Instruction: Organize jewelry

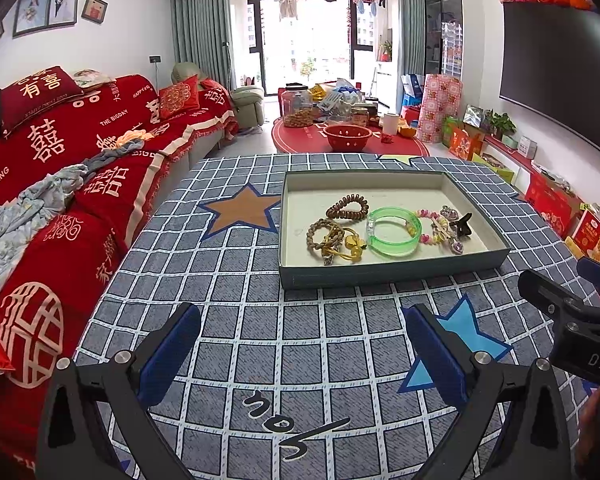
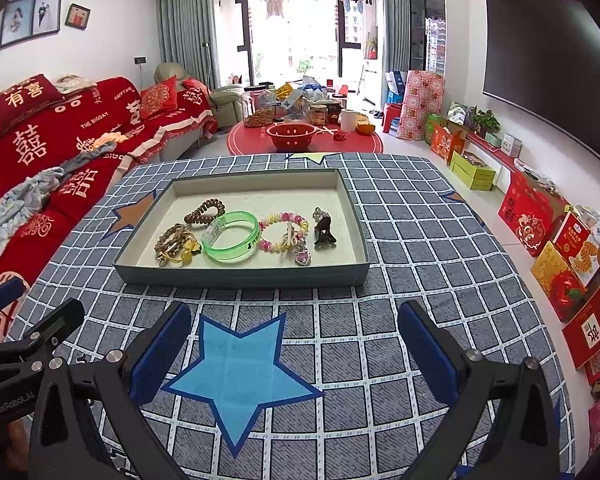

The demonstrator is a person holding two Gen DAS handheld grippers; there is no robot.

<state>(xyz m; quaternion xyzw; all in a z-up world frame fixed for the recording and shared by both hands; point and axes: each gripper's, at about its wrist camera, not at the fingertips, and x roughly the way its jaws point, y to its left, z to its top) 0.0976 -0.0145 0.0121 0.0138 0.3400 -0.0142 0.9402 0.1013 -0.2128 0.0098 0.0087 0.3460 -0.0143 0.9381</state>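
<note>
We hold both grippers above the table (image 2: 400,220), which carries a checked cloth with stars. The left gripper (image 1: 304,356) is spread wide and empty, and the right gripper (image 2: 294,356) is the same. All the jewelry lies together in the shallow box (image 2: 240,274) ahead of us: a green bangle (image 2: 230,236), a brown spiral hair tie (image 2: 204,210), a pink bead bracelet (image 2: 280,228), a black hair claw (image 2: 324,228) and a golden tangle (image 2: 176,244) at the left. Nothing lies on the cloth outside the box, so we judge the sorting is near its end or just at its start. A next move would need one gripper to reach forward over the near wall.
</note>
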